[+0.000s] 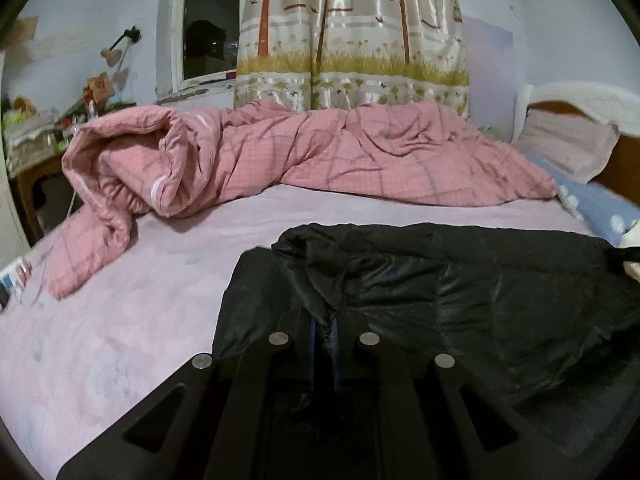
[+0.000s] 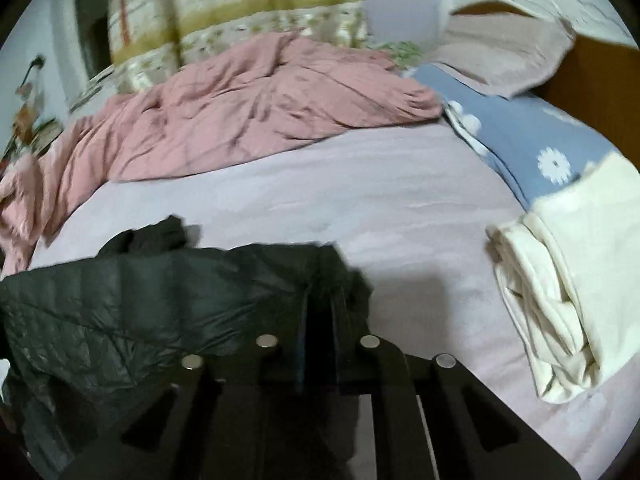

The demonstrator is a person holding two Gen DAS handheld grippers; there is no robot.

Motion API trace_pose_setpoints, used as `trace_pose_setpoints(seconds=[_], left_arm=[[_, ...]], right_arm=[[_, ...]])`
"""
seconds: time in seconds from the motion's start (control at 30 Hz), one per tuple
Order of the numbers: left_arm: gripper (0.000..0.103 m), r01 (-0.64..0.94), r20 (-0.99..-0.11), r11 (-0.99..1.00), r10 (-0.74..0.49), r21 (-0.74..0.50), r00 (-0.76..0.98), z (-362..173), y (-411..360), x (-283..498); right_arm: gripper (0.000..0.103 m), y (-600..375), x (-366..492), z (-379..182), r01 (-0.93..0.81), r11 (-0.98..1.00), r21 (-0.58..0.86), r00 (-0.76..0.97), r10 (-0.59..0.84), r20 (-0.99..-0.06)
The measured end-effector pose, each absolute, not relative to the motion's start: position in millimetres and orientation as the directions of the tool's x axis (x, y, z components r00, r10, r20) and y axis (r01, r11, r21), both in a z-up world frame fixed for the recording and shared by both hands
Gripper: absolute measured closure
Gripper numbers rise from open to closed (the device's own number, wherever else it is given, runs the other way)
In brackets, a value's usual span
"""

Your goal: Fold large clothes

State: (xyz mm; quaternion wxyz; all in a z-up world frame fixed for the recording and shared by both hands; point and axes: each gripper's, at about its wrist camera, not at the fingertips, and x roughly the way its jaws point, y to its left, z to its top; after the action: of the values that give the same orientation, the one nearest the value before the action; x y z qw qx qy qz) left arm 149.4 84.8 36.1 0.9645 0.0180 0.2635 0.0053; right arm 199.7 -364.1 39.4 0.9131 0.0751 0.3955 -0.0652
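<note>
A black puffy jacket (image 1: 480,300) lies spread across the near part of a bed with a lilac sheet (image 1: 140,300). In the left wrist view my left gripper (image 1: 325,320) is shut on a bunched fold of the jacket near its left side, and the cloth rises in a peak from the jaws. In the right wrist view the jacket (image 2: 140,300) fills the lower left. There my right gripper (image 2: 320,312) has its jaws nearly together on the jacket's right edge, with dark cloth gathered around the fingertips.
A rumpled pink checked quilt (image 1: 320,152) runs along the far side of the bed. A blue flowered pillow (image 2: 532,136) and a folded cream garment (image 2: 560,280) lie at the right, by the wooden headboard (image 2: 592,92). A cluttered side table (image 1: 28,128) stands far left.
</note>
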Motion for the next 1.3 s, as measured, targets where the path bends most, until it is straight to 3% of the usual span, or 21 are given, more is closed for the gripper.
trace_pose_setpoints(seconds=[0.13,0.27,0.4,0.53,0.63,0.8,0.87,0.97,1.03,1.07,1.1,1.17,1.3], left_arm=[[0.098,-0.07,-0.539,0.994,0.107,0.09,0.835,22,88,167],[0.098,-0.078,-0.6,0.997,0.061,-0.002,0.797,12,108,176],[0.098,-0.104,-0.618,0.994,0.071,-0.018,0.783,9,116,174],[0.098,-0.112,-0.606,0.993,0.107,0.03,0.788,12,116,166],[0.098,-0.099,-0.603,0.994,0.102,0.039,0.791,11,116,165],[0.095,-0.064,-0.626,0.997,0.07,0.032,0.777,4,116,170],[0.094,-0.06,-0.614,0.998,0.068,0.034,0.786,7,115,167],[0.09,-0.045,-0.588,0.998,0.063,0.046,0.806,12,112,161],[0.08,-0.044,-0.566,0.997,0.075,0.068,0.821,16,109,154],[0.069,-0.048,-0.556,0.996,0.083,0.078,0.827,18,108,150],[0.059,-0.055,-0.54,0.995,0.094,0.087,0.836,21,107,145],[0.05,-0.068,-0.514,0.993,0.109,0.097,0.851,25,107,134],[0.026,-0.079,-0.472,0.995,0.102,0.069,0.876,35,112,111]], right_arm=[[0.093,-380,192,39,0.285,0.959,0.014,0.647,-0.181,-0.741],[0.09,-367,160,53,0.152,0.967,0.204,0.654,0.056,-0.754],[0.09,-312,143,48,-0.012,0.979,0.202,0.609,0.168,-0.775],[0.09,-290,152,5,0.05,0.999,0.02,0.474,-0.005,-0.88],[0.09,-312,155,-8,0.18,0.978,-0.107,0.45,-0.179,-0.875],[0.09,-351,140,10,0.305,0.952,0.026,0.495,-0.135,-0.859],[0.09,-343,128,27,0.282,0.959,0.014,0.55,-0.15,-0.821],[0.087,-329,109,40,0.172,0.976,0.135,0.611,0.002,-0.792],[0.087,-319,103,37,0.101,0.971,0.218,0.595,0.117,-0.795],[0.087,-314,103,31,0.092,0.971,0.22,0.569,0.13,-0.812],[0.087,-313,104,23,0.106,0.975,0.194,0.543,0.106,-0.833],[0.086,-310,105,13,0.157,0.981,0.117,0.505,0.022,-0.863],[0.086,-318,98,20,0.259,0.966,0.01,0.525,-0.132,-0.841]])
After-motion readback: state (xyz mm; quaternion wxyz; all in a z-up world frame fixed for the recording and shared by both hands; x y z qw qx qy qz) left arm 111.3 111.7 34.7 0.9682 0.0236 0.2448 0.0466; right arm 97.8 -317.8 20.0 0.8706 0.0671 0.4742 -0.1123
